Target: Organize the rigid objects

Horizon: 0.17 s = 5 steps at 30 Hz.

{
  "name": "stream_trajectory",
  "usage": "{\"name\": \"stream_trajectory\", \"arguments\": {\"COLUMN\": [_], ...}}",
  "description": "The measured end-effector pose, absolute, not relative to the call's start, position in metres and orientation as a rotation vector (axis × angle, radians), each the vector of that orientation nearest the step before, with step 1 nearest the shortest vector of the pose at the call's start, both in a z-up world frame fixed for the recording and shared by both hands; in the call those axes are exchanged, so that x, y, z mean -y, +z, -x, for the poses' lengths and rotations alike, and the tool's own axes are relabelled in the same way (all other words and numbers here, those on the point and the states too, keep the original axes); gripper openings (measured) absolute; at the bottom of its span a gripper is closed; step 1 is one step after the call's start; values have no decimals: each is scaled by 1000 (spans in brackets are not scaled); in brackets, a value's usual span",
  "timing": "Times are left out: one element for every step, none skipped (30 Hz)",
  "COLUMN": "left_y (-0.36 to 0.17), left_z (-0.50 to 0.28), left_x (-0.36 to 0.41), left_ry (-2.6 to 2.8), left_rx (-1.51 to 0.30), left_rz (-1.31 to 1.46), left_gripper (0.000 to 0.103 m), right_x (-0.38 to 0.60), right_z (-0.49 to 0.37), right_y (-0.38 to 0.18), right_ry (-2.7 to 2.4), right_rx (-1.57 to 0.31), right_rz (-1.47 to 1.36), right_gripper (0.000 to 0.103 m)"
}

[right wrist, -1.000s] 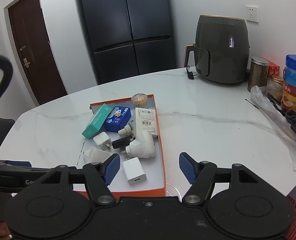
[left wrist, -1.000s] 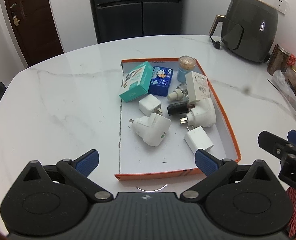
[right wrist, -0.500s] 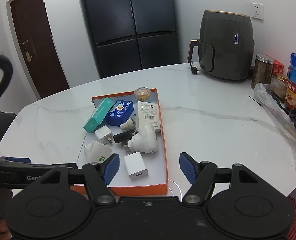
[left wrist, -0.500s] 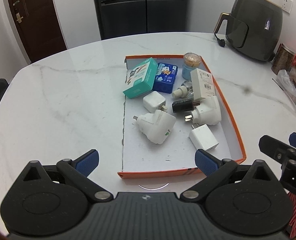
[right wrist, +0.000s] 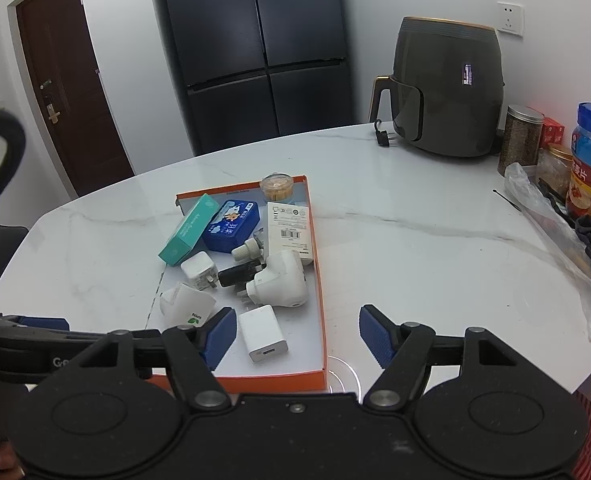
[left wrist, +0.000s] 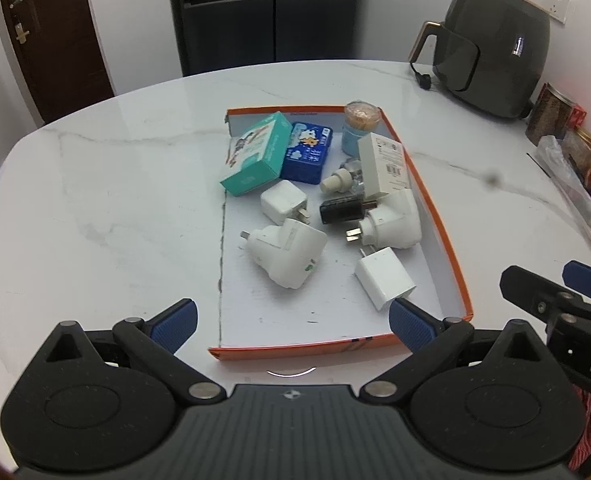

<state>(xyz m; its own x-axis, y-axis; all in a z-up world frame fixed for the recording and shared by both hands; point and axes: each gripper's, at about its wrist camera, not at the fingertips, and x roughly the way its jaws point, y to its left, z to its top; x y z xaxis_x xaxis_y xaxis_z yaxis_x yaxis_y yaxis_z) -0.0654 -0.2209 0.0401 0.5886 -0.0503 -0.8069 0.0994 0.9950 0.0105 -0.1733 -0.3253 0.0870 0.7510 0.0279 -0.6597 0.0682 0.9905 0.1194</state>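
An orange-rimmed shallow box (left wrist: 451, 264) (right wrist: 318, 280) lies on the white marble table. It holds a teal carton (left wrist: 255, 154) (right wrist: 189, 229), a blue tin (left wrist: 307, 152) (right wrist: 231, 226), a white labelled box (left wrist: 385, 164) (right wrist: 289, 226), a toothpick jar (left wrist: 361, 122) (right wrist: 277, 186), several white plug adapters (left wrist: 291, 256) (right wrist: 277, 280) and a black plug (left wrist: 341, 212). My left gripper (left wrist: 291, 316) is open and empty just short of the box's near edge. My right gripper (right wrist: 295, 332) is open and empty over the box's near right corner.
A dark air fryer (left wrist: 495, 48) (right wrist: 447, 88) stands at the table's back right. Jars and a plastic bag (right wrist: 555, 216) crowd the right edge. A dark fridge (right wrist: 255, 40) and a brown door (right wrist: 63, 80) are behind the table.
Both grippers have risen and tilted a little, so the box sits lower in both views. Both stay open. Nothing in the box has moved.
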Motion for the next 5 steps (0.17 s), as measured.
{"name": "stream_trajectory", "arguments": {"left_y": [40, 40, 41, 41, 41], "left_z": [65, 65, 65, 64, 63], "left_x": [221, 222, 221, 221, 221], "left_ry": [-83, -82, -86, -88, -90], "left_rx": [-937, -932, -928, -929, -932], "left_rz": [-59, -60, -57, -55, -57], "left_gripper": [103, 103, 103, 103, 103], "right_x": [326, 327, 327, 327, 327], "right_z": [172, 172, 172, 171, 171], "right_y": [87, 87, 87, 86, 86], "right_ry": [-23, -23, -24, -24, -23], "right_rx": [-722, -722, -721, -722, -722], "right_rz": [-139, -139, -140, -140, -140], "right_gripper": [82, 82, 82, 82, 82]}}
